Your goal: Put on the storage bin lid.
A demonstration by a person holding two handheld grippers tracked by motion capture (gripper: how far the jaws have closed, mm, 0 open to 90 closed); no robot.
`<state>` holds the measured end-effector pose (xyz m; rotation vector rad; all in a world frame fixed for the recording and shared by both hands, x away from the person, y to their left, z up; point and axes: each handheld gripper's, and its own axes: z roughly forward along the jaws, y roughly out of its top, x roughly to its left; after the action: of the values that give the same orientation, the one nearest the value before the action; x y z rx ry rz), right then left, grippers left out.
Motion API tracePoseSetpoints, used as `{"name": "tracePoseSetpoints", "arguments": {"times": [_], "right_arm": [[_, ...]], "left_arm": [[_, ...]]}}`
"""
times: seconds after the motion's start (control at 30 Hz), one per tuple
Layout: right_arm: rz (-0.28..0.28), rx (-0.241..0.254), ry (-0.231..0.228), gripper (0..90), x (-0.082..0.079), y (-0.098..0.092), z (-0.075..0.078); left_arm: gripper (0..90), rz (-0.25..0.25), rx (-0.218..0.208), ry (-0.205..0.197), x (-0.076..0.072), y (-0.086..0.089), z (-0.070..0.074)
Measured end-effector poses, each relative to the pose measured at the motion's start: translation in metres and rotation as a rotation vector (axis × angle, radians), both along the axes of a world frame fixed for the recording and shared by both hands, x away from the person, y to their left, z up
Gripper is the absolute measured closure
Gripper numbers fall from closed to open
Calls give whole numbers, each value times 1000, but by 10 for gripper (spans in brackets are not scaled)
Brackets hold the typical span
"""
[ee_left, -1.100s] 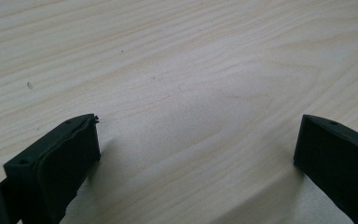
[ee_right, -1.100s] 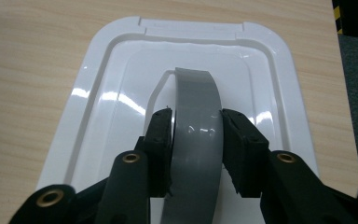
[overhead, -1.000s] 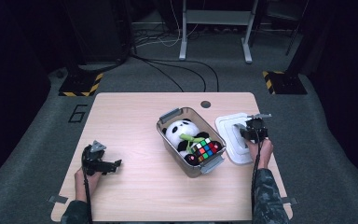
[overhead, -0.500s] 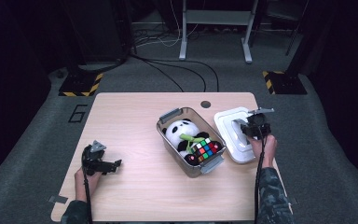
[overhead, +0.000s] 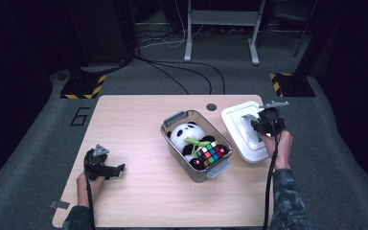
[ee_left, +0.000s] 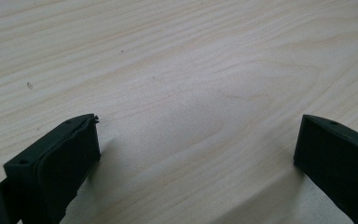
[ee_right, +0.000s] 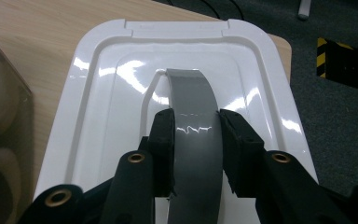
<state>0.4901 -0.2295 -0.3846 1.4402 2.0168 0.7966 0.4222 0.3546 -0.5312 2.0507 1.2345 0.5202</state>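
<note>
Now our right tongs (ee_right: 196, 140) pinch the grey arched handle (ee_right: 193, 100) of the white plastic lid (overhead: 237, 125), just right of the clear bin (overhead: 175, 139) on the pale wooden table (overhead: 139, 120). Our left tongs (ee_left: 196, 158) stand spread over bare wood.

Right tool (overhead: 263, 125) clamped, raised; left tool (overhead: 106, 168) agape.

The right gripper (overhead: 260, 125), jaws clamped on the grey handle (ee_right: 196, 121), has raised the white lid (overhead: 242, 132).

large "6", apparently, marked on floor (overhead: 43, 143) beside table (overhead: 139, 201)
</note>
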Motion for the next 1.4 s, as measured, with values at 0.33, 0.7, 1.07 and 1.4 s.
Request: {"name": "tracePoseSetpoints", "arguments": {"times": [0.33,0.7,1.07,1.4], "right_arm": [[23,15,-2,668,-6,3,26],[69,52,-25,668,-17,16,62],[187,55,-16,668,-29,62,91],[268,54,21,668,-28,98,93]], "left_arm": [[0,0,0,0,0,0,0],[0,0,0,0,0,0,0],[0,0,1,0,0,0,0],[0,-3,4,5,0,0,1]]}}
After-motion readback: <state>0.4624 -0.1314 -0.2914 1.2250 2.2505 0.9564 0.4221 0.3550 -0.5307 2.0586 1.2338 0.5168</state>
